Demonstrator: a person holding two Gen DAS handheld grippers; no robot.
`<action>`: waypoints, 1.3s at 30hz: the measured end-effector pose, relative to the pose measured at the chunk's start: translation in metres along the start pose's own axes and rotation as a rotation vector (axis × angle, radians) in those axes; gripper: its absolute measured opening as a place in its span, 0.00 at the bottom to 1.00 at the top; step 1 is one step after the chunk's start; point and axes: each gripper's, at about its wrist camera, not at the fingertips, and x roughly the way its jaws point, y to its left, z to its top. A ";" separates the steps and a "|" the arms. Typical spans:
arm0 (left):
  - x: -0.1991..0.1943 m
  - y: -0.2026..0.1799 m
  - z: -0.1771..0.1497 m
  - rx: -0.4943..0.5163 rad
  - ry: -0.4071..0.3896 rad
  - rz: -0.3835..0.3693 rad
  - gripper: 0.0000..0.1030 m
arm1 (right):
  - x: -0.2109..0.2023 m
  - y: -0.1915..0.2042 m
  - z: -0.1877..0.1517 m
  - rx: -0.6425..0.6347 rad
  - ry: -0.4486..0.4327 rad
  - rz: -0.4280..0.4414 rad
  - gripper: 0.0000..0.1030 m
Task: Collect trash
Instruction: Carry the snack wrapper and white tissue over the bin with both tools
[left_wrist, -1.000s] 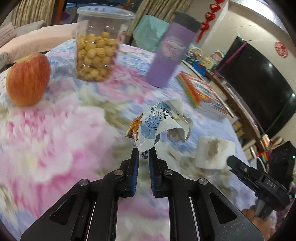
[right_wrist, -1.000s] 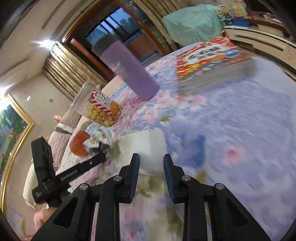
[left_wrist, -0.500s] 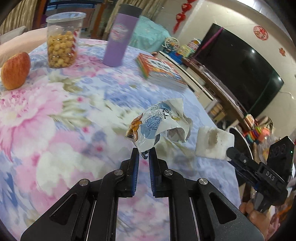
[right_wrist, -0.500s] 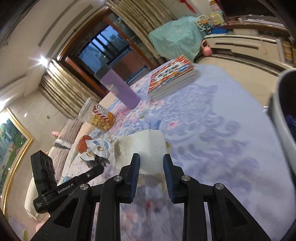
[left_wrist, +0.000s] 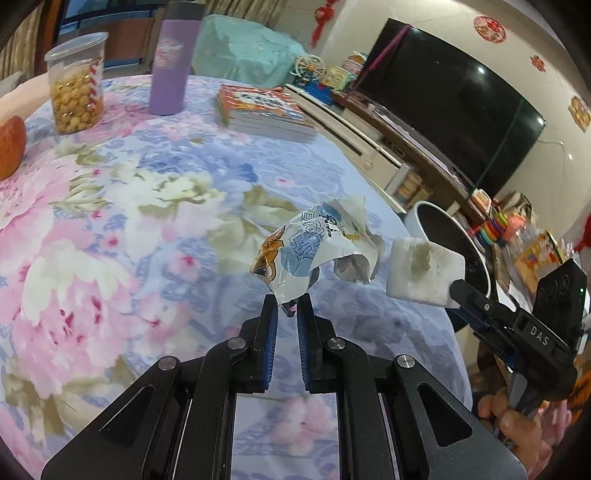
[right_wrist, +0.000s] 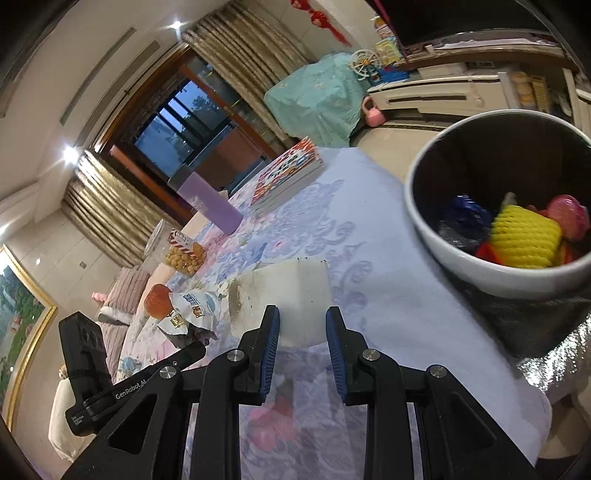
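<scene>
Two tools clamped: left (left_wrist: 287, 308) on wrapper (left_wrist: 314, 251), right (right_wrist: 303, 321) on tissue (right_wrist: 284, 295), over floral tablecloth (left_wrist: 110, 221).

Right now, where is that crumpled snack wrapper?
The snack wrapper is pinched in the left gripper, held above the flowered tablecloth. Just to its right is the stained napkin, with the trash bin beyond.

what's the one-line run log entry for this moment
left gripper: shut on snack wrapper | right gripper: shut on stained tissue | trash bin: ahead

The apple (left_wrist: 11, 146) is cut off at the left edge; bin (right_wrist: 461, 254) contents partly hidden.
</scene>
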 end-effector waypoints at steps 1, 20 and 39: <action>0.000 -0.004 -0.001 0.010 0.001 0.000 0.10 | -0.003 -0.002 -0.001 0.004 -0.004 0.000 0.26; 0.003 -0.058 -0.011 0.108 0.014 -0.018 0.10 | -0.051 -0.023 -0.006 0.036 -0.092 -0.009 0.26; 0.024 -0.124 -0.006 0.221 0.048 -0.085 0.10 | -0.100 -0.059 0.002 0.074 -0.178 -0.070 0.26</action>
